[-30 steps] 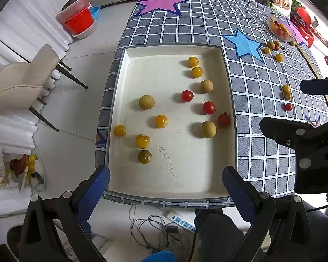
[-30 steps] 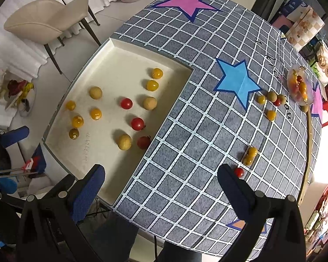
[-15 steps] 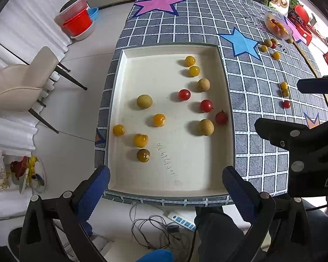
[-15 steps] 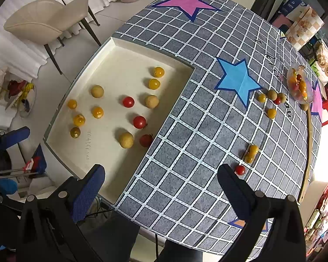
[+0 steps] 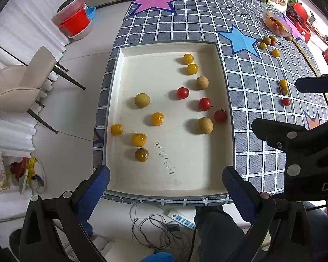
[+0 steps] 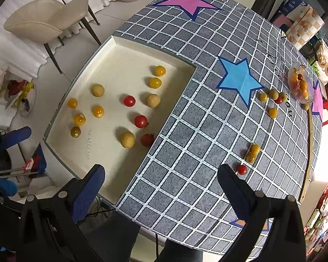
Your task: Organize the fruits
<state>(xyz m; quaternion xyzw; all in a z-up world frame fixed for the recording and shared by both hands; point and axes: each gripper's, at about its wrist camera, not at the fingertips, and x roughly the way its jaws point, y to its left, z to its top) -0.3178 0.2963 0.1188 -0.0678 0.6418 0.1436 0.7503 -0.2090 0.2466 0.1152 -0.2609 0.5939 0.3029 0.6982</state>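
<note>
Covering the table, a checked cloth [image 6: 185, 152] lies beneath both spread tongs [image 5: 166, 183] [image 6: 161, 179], beside a chair [image 6: 43, 21].

Both wrist cams sit high, well back from the tray [image 5: 226, 100], looking down: left cam over its near edge, right cam off to its right over the tablecloth [image 6: 185, 152], both sharing tray & cloth.

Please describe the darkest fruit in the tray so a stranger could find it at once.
Look in the white tray sunk in the checked table. At its near left, three yellow-orange fruits cluster; the olive one lies nearest the edge, duller and darker than them.
</note>
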